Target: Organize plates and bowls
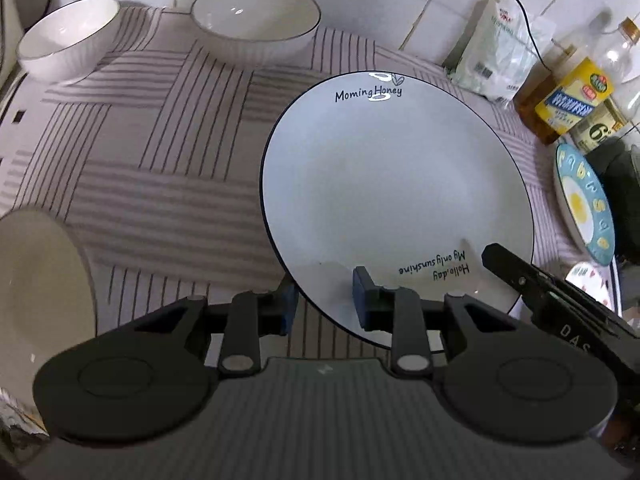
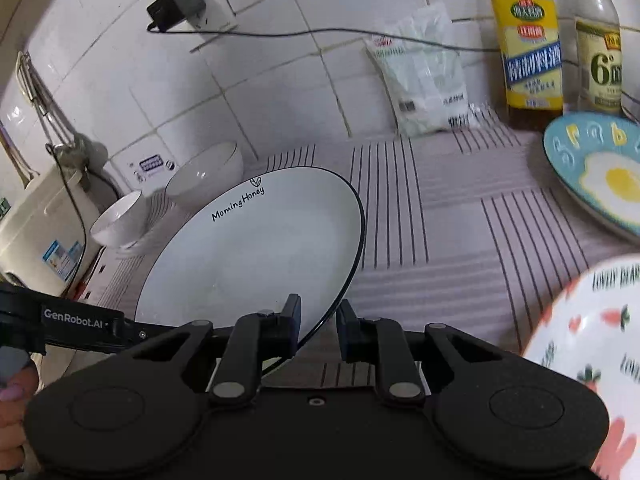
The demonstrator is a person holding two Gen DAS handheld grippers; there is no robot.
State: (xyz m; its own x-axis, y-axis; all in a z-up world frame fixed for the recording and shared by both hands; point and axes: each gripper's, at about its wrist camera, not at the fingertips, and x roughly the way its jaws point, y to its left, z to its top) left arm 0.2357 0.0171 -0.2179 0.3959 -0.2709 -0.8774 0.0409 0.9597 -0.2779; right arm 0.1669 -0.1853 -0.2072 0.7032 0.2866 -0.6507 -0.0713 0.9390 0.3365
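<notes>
A large white plate (image 1: 396,200) with a dark rim and "Morning Honey" print is held tilted above the striped cloth. My left gripper (image 1: 326,300) straddles its near-left rim, jaws apart around the edge. My right gripper (image 2: 318,320) straddles the same plate (image 2: 256,248) at its right rim, jaws close on either side of the edge. Two white bowls (image 1: 68,38) (image 1: 256,18) stand at the back. A blue egg-print plate (image 2: 600,176) lies at the right. A carrot-print plate (image 2: 592,352) is at the near right.
A beige dish (image 1: 40,288) sits at the near left. Bottles (image 2: 528,40) and a white bag (image 2: 424,76) stand against the tiled wall. A rice cooker (image 2: 44,236) is at the left. A cable runs along the wall.
</notes>
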